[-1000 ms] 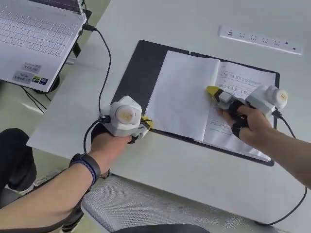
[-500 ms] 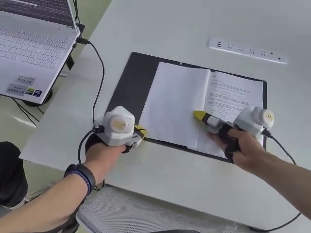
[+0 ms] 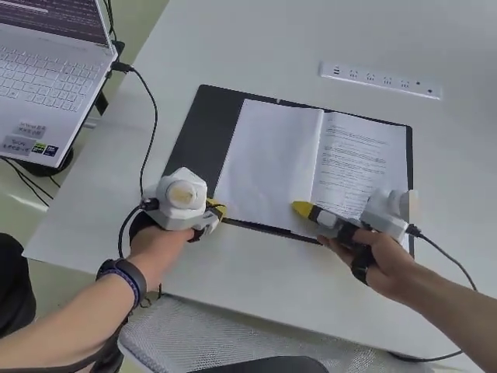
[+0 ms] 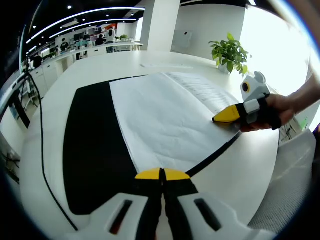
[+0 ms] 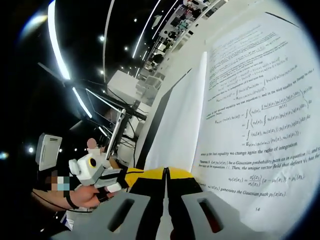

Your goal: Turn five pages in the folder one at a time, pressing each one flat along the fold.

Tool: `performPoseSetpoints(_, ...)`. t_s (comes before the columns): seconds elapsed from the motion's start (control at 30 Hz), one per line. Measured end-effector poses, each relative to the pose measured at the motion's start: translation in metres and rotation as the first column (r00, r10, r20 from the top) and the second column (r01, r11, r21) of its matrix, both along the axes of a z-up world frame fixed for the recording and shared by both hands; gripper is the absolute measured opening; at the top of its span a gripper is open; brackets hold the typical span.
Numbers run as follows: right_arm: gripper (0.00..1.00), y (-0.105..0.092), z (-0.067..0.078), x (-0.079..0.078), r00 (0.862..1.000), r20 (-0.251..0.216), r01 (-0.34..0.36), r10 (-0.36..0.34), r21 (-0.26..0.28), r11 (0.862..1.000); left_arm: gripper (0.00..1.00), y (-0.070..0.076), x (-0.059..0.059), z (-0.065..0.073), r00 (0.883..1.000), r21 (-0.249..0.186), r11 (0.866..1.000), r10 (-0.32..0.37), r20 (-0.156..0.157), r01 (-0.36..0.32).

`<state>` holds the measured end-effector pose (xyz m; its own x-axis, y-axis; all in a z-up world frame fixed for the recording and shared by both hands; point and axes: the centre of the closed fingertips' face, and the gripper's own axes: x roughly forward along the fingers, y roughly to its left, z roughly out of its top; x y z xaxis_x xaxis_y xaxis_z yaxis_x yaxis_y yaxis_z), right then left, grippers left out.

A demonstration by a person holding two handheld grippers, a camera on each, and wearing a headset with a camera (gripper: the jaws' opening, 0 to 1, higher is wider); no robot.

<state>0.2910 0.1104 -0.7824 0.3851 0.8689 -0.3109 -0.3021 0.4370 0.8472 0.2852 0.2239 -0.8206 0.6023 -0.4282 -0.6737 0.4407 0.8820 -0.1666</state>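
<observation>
Folder (image 3: 198, 132) lies open flat on desk (image 3: 311, 39): black inner cover at its L side, blank page (image 3: 268, 163) mid, printed page (image 3: 361, 167) on R. L claw (image 4: 161, 173) clenched, tips together, nothing between, at folder's near-L corner by the cover edge. R claw (image 5: 165, 172) also clenched, empty, yellow tips at near end of folder's fold where the two pages meet; contact w/ paper cannot tell. Laptop (image 3: 39, 78) off folder's L side, power strip (image 3: 380, 80) past its far edge.
</observation>
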Motion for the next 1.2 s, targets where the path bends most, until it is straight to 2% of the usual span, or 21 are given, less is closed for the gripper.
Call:
performPoseSetpoints(0.13,0.0,0.0,-0.003,-0.005,1.0,0.001,-0.014,0.014,-0.006,1.0,0.0,0.0,0.0,0.0,1.0,0.0,1.0,-0.002,0.001,0.002)
performPoseSetpoints(0.3,0.0,-0.006,-0.016,-0.003,1.0,-0.006,-0.02,0.02,-0.006,1.0,0.0,0.0,0.0,0.0,1.0,0.002,1.0,-0.004,0.001,0.004)
performPoseSetpoints(0.6,0.0,-0.01,-0.023,-0.004,1.0,-0.011,-0.019,0.019,-0.018,1.0,0.0,-0.002,-0.003,0.002,1.0,0.012,1.0,-0.012,-0.004,0.012)
performPoseSetpoints(0.73,0.0,-0.011,-0.026,-0.002,1.0,-0.014,-0.011,0.011,-0.028,1.0,0.0,-0.002,-0.003,0.002,1.0,0.031,0.999,-0.027,0.0,0.027)
performPoseSetpoints(0.97,0.0,-0.01,-0.025,-0.004,1.0,-0.016,0.005,-0.005,-0.045,0.999,0.0,-0.002,-0.004,0.003,1.0,0.024,1.0,-0.005,-0.026,0.005)
performPoseSetpoints(1.1,0.0,-0.009,-0.021,-0.008,1.0,0.01,-0.008,0.008,-0.063,0.998,0.0,-0.003,-0.005,0.005,0.999,0.011,1.0,-0.009,-0.046,0.01)
performPoseSetpoints(1.2,0.01,-0.013,-0.018,-0.008,0.999,0.035,-0.014,0.016,-0.075,0.997,0.06,-0.007,-0.006,0.012,0.999,-0.003,1.0,-0.019,-0.028,0.019)
